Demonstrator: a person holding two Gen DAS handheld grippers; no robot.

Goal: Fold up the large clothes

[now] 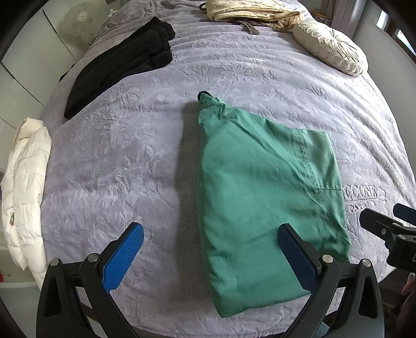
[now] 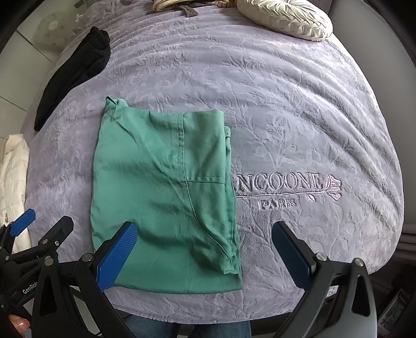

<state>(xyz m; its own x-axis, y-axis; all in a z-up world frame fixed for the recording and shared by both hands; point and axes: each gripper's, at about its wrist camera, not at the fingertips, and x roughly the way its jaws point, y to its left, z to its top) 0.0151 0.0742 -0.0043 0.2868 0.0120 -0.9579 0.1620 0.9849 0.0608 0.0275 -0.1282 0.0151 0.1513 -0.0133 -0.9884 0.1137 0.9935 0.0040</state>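
A green garment lies folded into a narrow rectangle on the lilac bedspread, its near end at the bed's front edge. My left gripper hovers open over the garment's near left corner, nothing between its blue pads. My right gripper hovers open over the garment's near right corner, also holding nothing. Each gripper shows at the edge of the other's view: the right gripper and the left gripper.
A folded black garment lies at the back left of the bed. A white puffer jacket hangs off the left edge. A cream cushion and a beige bundle sit at the far end.
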